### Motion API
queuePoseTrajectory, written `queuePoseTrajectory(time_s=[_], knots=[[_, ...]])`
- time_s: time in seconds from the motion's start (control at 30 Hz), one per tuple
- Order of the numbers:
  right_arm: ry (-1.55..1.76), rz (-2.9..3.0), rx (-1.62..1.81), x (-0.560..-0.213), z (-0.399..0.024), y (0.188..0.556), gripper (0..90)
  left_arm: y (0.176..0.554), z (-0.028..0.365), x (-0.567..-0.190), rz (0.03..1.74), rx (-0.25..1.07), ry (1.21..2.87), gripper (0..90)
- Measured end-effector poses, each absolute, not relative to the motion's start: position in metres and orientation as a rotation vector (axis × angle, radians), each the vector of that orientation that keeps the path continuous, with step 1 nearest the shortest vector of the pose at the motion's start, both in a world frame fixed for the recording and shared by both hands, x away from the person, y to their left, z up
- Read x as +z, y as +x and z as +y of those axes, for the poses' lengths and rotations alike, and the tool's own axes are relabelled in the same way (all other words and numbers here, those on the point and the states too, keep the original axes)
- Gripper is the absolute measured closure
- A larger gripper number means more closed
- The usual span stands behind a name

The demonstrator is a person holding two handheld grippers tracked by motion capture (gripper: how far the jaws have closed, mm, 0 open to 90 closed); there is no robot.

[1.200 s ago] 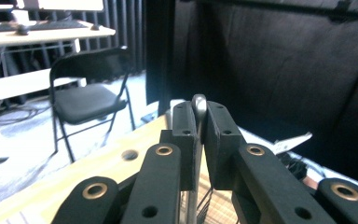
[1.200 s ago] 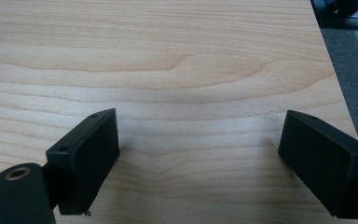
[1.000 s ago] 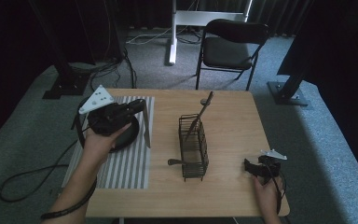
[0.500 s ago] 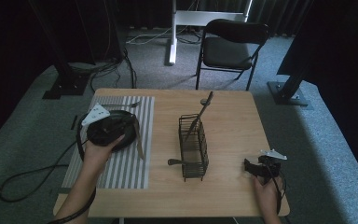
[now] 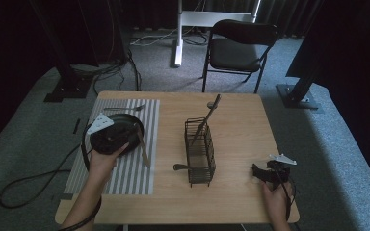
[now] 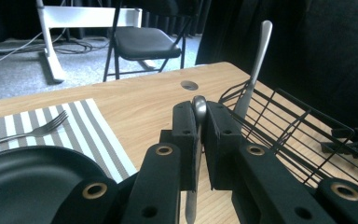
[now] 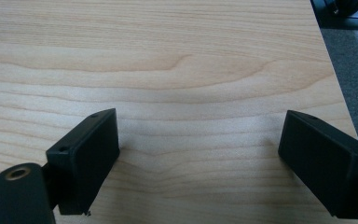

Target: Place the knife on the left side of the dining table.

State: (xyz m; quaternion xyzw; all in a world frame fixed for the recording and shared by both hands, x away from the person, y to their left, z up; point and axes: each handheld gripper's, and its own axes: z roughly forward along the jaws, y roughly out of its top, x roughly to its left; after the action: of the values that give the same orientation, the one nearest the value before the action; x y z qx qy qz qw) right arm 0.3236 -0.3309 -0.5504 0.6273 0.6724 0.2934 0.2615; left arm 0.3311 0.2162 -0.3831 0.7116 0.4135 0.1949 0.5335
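Holding: the left gripper (image 6: 199, 140) has its jaws pressed together on a thin metal knife (image 5: 141, 144), whose rounded end stands up between the pads in the left gripper view.
Hidden parts: the lower part of the knife is cut off by the bottom edge of that view; in the high view the gripper body covers much of the black plate (image 5: 125, 126).
Rack: the black wire rack (image 5: 200, 153) stands in the middle of the table (image 5: 241, 120); one utensil (image 6: 256, 60) leans upright in it, and a second handle (image 5: 179, 167) sticks out at its near end.
Placemat: the striped placemat (image 5: 125, 178) carries the plate and a fork (image 6: 32, 131) beyond it.
Right gripper (image 7: 198, 154): jaws wide apart, nothing between them, low over bare wood near the table's right corner.
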Motion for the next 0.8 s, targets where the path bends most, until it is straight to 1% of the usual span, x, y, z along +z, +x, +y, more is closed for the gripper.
queuePoseTrajectory(time_s=[0.13,0.4,0.67,0.8], knots=[[1.695,1.822,0.792,-0.55,-0.331,0.324,11.4,0.322,0.222,-0.382,0.997,0.478,1.698,83.9],[1.695,1.822,0.792,-0.55,-0.331,0.324,11.4,0.301,0.254,-0.391,1.058,0.437,1.628,83.8],[1.696,1.822,0.792,-0.55,-0.331,0.324,11.4,0.291,0.274,-0.4,1.107,0.416,1.569,82.8],[1.695,1.823,0.791,-0.55,-0.331,0.323,11.4,0.287,0.283,-0.403,1.126,0.412,1.569,82.3]])
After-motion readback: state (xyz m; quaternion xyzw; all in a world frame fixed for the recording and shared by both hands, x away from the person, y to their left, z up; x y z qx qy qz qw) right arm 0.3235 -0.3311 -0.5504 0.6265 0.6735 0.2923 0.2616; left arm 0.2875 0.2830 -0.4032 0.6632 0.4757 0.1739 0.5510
